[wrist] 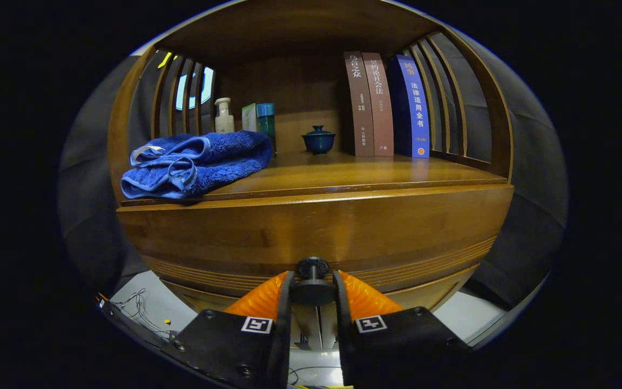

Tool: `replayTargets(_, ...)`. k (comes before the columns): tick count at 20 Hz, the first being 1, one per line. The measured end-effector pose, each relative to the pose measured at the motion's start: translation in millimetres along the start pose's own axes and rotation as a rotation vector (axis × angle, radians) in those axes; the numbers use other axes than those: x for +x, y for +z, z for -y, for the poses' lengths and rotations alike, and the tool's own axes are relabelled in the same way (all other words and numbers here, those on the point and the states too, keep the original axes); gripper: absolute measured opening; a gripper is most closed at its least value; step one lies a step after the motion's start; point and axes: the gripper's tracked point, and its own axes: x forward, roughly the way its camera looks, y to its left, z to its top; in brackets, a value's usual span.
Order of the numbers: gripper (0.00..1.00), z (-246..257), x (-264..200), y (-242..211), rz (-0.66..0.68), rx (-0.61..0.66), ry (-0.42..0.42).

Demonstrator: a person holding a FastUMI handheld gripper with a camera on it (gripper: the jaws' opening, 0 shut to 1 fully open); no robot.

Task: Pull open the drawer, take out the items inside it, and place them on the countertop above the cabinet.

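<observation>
A wooden cabinet fills the view, and its drawer front [316, 227] sits flush below the countertop [365, 175]. A dark round knob [312, 268] juts from the middle of the drawer front. My gripper [312, 289] is shut on the knob, with a finger pressing each side of its disc. The inside of the drawer is hidden. A folded blue towel [195, 162] lies on the countertop's front left corner, above and left of the fingers.
At the back of the countertop stand a pump bottle [224, 115], a green box with a teal jar [265, 121], a small dark blue lidded cup [318, 140] and three upright books [386, 105]. Slatted wooden sides close the shelf left and right. Thin wires [138, 308] lie on the pale floor at lower left.
</observation>
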Motion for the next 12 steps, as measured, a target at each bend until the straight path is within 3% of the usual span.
replayTargets(2, 0.41, 1.5, 3.4, -4.0, -0.009, -0.013, -0.003)
replayTargets(4, 0.31, 0.8, -0.3, -2.3, -0.015, -0.027, -0.003)
replayTargets(12, 0.30, 0.8, -21.3, -8.6, -0.030, -0.039, 0.009)
